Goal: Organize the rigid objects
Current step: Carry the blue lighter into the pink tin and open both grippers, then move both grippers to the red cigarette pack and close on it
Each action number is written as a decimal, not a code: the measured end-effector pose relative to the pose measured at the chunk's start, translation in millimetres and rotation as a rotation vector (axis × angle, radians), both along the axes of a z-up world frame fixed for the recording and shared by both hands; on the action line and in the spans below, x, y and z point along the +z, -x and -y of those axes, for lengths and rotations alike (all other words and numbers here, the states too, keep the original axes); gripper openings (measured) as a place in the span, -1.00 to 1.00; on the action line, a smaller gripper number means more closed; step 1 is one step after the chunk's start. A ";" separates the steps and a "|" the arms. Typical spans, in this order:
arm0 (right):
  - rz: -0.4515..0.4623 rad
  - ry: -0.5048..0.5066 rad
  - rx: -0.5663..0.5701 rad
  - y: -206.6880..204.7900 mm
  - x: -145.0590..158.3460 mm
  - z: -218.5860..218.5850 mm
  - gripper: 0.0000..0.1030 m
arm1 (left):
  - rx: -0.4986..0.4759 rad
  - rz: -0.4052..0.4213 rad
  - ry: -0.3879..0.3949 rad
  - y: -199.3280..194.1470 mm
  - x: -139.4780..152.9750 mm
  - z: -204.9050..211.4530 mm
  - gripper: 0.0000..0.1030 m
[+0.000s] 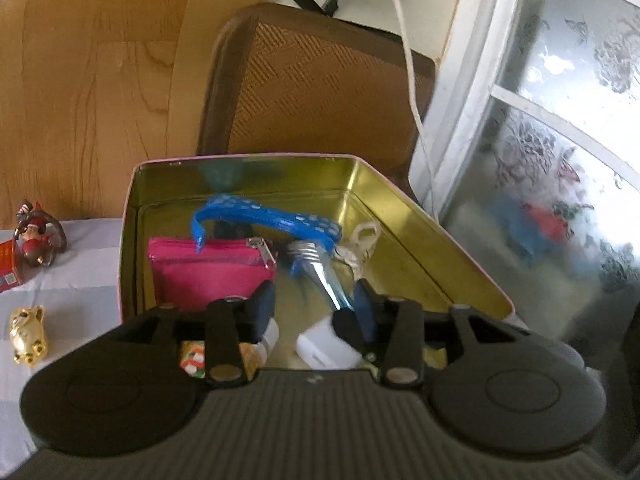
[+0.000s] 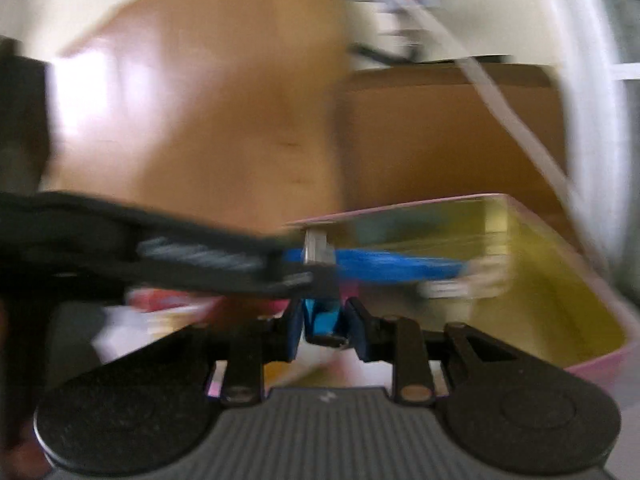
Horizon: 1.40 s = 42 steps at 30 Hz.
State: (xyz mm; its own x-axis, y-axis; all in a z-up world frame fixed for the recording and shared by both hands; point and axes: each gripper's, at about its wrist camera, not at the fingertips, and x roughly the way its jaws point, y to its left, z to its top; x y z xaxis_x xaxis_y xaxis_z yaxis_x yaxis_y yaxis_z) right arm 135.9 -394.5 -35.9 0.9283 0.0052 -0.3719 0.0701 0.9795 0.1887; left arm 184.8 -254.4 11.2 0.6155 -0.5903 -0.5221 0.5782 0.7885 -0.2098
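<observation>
While your left gripper (image 1: 314, 312) hangs with fingers apart, holding nothing, over the tin (image 1: 460, 240), your right gripper (image 2: 322, 326) has its fingers closed on a blue tool (image 2: 320, 318) at the rim. Next, I judge, lower it inside; free floor lies right of the red pouch (image 1: 208, 272).

Left gripper (image 1: 314, 314) at 6 o'clock, jaws apart, nothing pressed between the pads. Above it an open tin box (image 1: 404, 208), gold inside, pink rim. In the box: pink zip pouch (image 1: 208, 268) at 9 o'clock of centre, blue spotted strap (image 1: 264, 214) arching over it, shiny metal cone (image 1: 320, 268) beside it. Gold cat figurine (image 1: 28, 334) and small red figurine (image 1: 34, 234) on the cloth at 9 o'clock. Woven chair back (image 1: 320, 84) at 12.
</observation>
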 end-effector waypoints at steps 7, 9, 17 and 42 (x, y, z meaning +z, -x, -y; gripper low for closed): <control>0.049 -0.075 -0.121 7.5 -6.3 34.1 -0.30 | 0.050 0.064 -0.010 11.7 9.6 -28.6 -0.06; 0.071 -0.067 -0.123 14.5 -1.8 30.9 -0.30 | 0.068 0.073 0.008 17.8 13.8 -47.7 -0.07; 0.144 -0.086 0.056 27.0 40.1 -18.5 -0.30 | 0.248 0.117 -0.010 43.0 1.6 -162.1 -0.06; -0.468 -0.122 0.219 -287.6 -31.7 -240.3 0.24 | 0.587 0.095 0.139 36.4 -63.3 -326.3 0.02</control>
